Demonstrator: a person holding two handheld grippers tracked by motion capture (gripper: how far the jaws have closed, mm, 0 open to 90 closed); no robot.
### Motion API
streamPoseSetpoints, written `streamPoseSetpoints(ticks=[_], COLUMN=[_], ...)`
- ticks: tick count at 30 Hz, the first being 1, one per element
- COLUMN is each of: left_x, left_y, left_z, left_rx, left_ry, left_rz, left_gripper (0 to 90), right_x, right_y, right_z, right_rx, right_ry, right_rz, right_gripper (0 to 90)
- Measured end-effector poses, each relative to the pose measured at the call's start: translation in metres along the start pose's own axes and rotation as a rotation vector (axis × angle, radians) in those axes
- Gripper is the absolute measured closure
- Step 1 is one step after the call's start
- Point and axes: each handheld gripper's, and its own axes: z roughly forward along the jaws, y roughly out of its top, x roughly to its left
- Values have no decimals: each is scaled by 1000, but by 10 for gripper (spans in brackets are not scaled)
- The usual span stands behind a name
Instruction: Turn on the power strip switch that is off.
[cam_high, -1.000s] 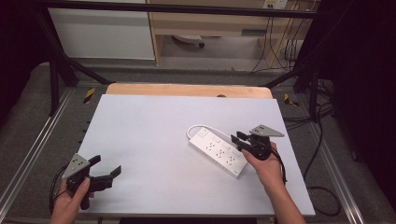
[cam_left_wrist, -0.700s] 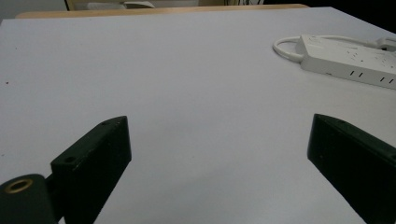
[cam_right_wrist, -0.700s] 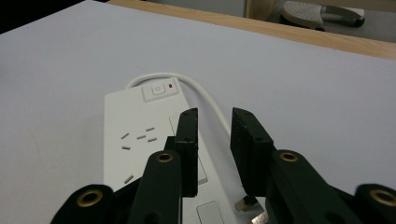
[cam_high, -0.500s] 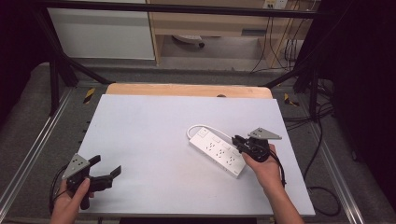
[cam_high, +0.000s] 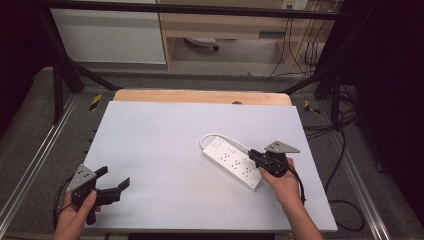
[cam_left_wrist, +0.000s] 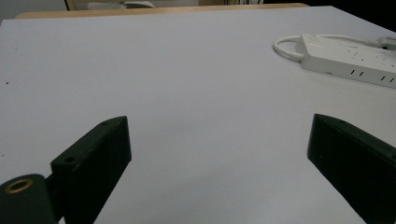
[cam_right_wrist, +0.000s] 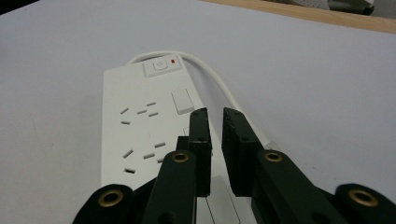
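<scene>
Desk (cam_high: 165, 150): pale grey-white top, matte, with a strip of light wood along its far edge; set inside a dark metal frame, grey carpeted floor around it. Room beyond: white cabinet panel at far left, wooden shelving behind the desk, black cables hanging and lying at far right. Power strip (cam_high: 232, 161): white, multi-socket, lying flat on the right half of the desk, turned diagonally, its white cord looping out of the far end and running along its right side. Right gripper (cam_high: 256, 155): held in the person's right hand at the near right end of the power strip, over its top face; jaws have just been closing and now stand nearly together with only a thin slit between them, nothing visibly clamped. Left gripper (cam_high: 114, 181): held at the near left corner of the desk, well apart from the power strip, jaws spread wide over bare desk. Right gripper view: adds the detail of the power strip (cam_right_wrist: 149, 126), namely a round button with a red light at its far end, a square rocker switch beside the socket slots, and the near-closed jaws hovering above that face close to the cord. Left gripper view: gives the low, level sight across the desk, the power strip (cam_left_wrist: 348, 58) at far right.
</scene>
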Motion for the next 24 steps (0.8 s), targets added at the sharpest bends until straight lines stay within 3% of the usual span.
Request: streamPoseSetpoints(ticks=[24], left_x=[0], left_y=[0], left_z=[0], left_rx=[-1], left_ry=[0], left_rz=[6], left_gripper=[62], right_x=[0], right_y=[-12], right_z=[3], right_rx=[19], right_ry=[2], right_rz=[-13], right_gripper=[871])
